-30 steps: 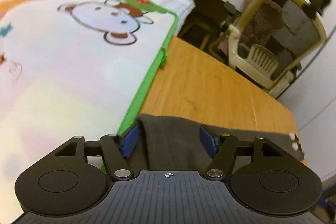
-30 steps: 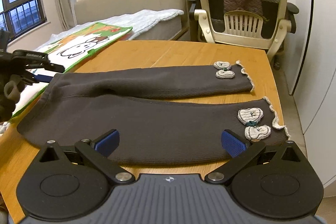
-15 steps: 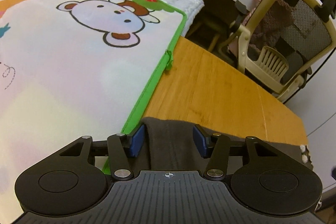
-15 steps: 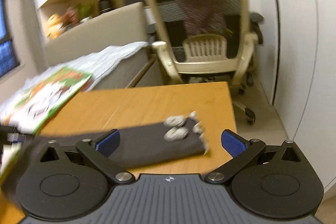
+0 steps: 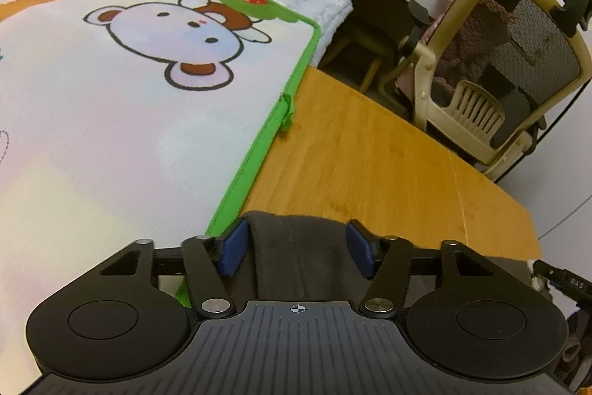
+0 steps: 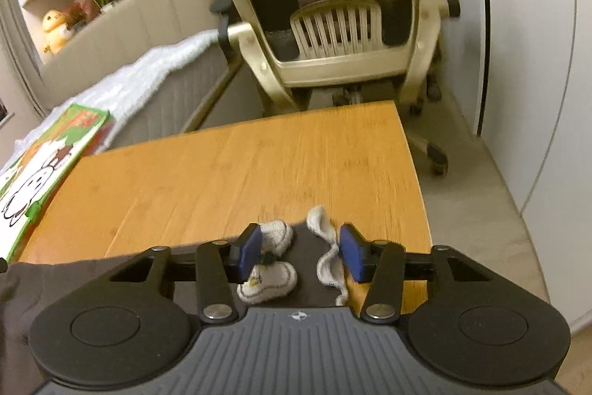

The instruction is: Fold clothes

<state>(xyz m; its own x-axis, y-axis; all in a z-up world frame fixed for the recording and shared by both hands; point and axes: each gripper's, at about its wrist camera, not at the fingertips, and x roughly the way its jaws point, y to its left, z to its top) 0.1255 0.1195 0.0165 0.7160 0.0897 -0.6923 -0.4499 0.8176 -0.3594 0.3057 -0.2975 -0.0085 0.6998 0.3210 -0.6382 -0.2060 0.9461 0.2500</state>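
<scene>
Dark brown child's trousers (image 5: 299, 254) lie on the wooden table (image 5: 388, 165). In the left wrist view my left gripper (image 5: 296, 248) straddles the waist end, its blue pads on either side of a bunched fold, partly closed. In the right wrist view my right gripper (image 6: 299, 248) straddles a leg cuff of the trousers (image 6: 303, 269), with the white bow patches (image 6: 270, 258) and the lace trim (image 6: 327, 247) between its pads, partly closed. Whether either grips the cloth is unclear.
A cartoon mat with a green border (image 5: 122, 87) lies over the table's left side and the bed. A beige mesh office chair (image 6: 333, 6) stands at the table's far edge. A white wall and bare floor (image 6: 492, 180) lie to the right.
My right gripper swung from the near side to the leg cuff end and narrowed around the bows and lace. My left gripper narrowed on the waist fold, then opened slightly.
</scene>
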